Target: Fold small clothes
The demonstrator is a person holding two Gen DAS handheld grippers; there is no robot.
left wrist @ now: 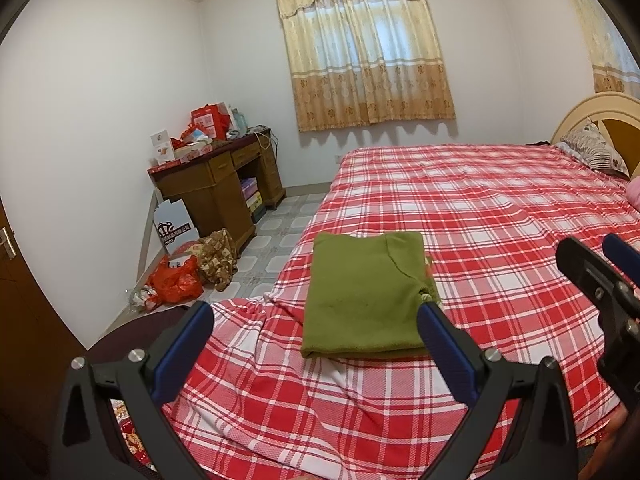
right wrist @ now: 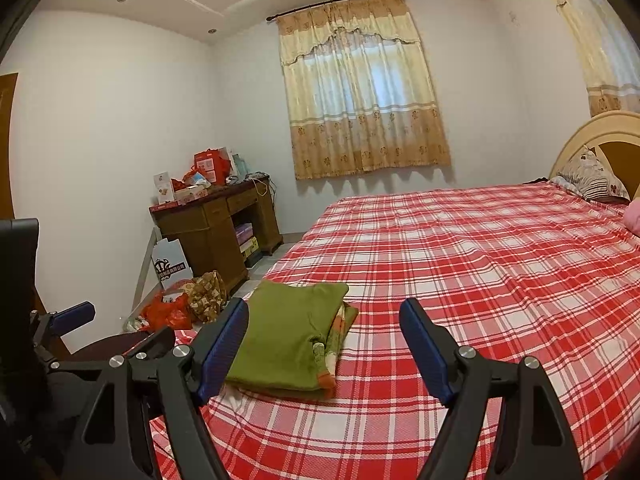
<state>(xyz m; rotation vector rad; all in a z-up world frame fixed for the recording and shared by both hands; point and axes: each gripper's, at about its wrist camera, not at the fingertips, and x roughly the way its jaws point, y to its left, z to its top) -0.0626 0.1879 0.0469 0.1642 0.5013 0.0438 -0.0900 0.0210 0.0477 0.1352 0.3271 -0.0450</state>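
Both grippers' jaws wide, empty

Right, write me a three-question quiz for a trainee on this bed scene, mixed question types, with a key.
1. True or false: the green garment lies folded on the plaid bedsheet.
2. Multiple choice: the left gripper is (a) shut on the garment, (b) open with nothing between its pads, (c) out of view.
3. Fill in: in the right wrist view, a patterned cloth with an orange edge peeks out from ______ the green garment.

Key: 1 true. 2 b; the right gripper stands open too. 3 under.
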